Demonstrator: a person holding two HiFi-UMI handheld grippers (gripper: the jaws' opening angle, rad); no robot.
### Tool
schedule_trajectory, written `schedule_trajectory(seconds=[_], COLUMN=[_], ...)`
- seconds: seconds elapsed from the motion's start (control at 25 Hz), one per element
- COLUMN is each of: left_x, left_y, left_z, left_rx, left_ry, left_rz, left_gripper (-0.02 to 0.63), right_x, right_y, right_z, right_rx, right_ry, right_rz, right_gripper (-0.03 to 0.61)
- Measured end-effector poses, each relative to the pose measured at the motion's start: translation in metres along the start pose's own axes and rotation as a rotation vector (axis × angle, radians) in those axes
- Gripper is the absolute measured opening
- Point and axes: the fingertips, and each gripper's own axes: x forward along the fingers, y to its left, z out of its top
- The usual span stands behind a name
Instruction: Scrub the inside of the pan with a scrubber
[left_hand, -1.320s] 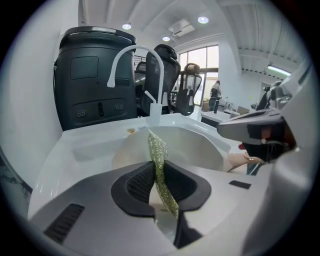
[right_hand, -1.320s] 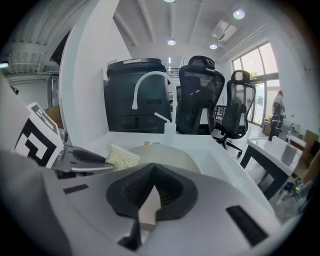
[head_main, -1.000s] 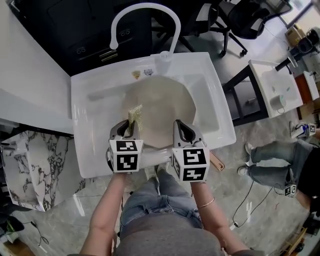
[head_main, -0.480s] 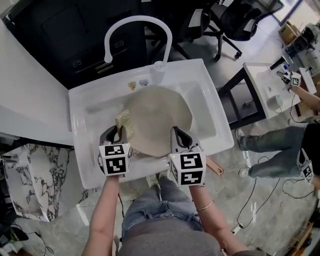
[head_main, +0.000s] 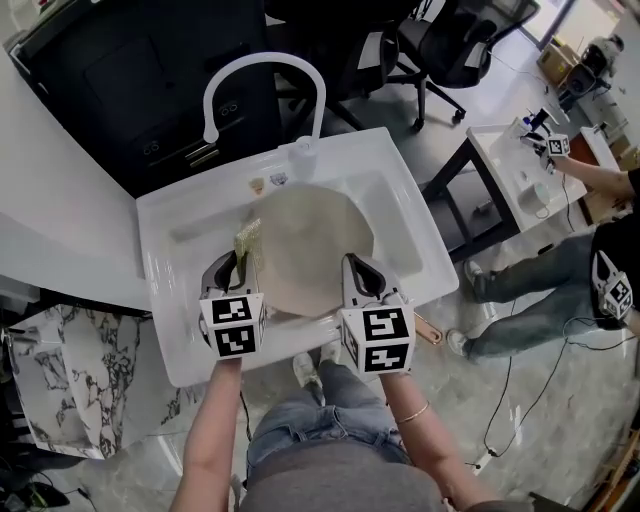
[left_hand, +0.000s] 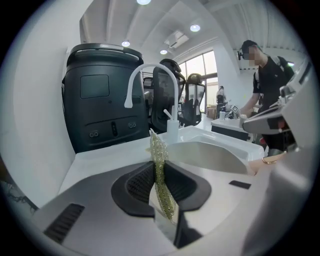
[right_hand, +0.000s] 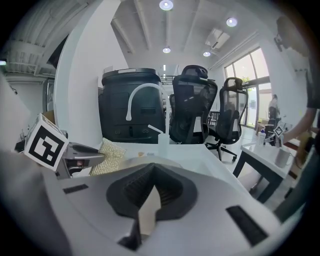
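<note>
Head view shows a white sink (head_main: 160, 250) with a curved faucet (head_main: 262, 62) at its far edge and a round, pale pan (head_main: 305, 245) lying in the middle of its basin. The pan's copper-coloured handle (head_main: 430, 330) sticks out over the sink's near right edge. The left gripper (head_main: 235, 262) reaches into the sink's left part, and its fingers are clamped on a thin, yellow-green, glittery scrubber (head_main: 246, 240). The scrubber stands on edge and pokes out beyond the fingertips. It sits at the pan's left rim, over the sink's left part; whether it touches the pan cannot be told. The right gripper (head_main: 362, 272) reaches in at the sink's near right, and its fingers are closed on the pan's near rim. In the left gripper view the pan lies just to the right of the held scrubber. Beyond the sink's far edge stand a black cabinet (head_main: 120, 80) and office chairs (head_main: 450, 40). To the right of the sink, another person (head_main: 560, 270) stands at a small white bench (head_main: 505, 150).
</note>
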Motion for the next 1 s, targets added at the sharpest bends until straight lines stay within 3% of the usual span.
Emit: schedule_trajectory(seconds=[0.44,1.0], left_x=[-0.034,-0.080], left_y=[-0.016,-0.032], left_z=[0.050,0.075], left_rx=[-0.043,-0.095], left_ry=[-0.163,-0.284], left_rz=[-0.056,-0.138], left_gripper=[0.071,0.071], right_x=[-0.025,-0.056], right_y=[0.006,0.011], right_z=[0.026,0.052], right_rx=[0.013,0.015], right_ry=[-0.088,-0.198], right_rz=[0.000,0.031], right_gripper=[0.009,0.009])
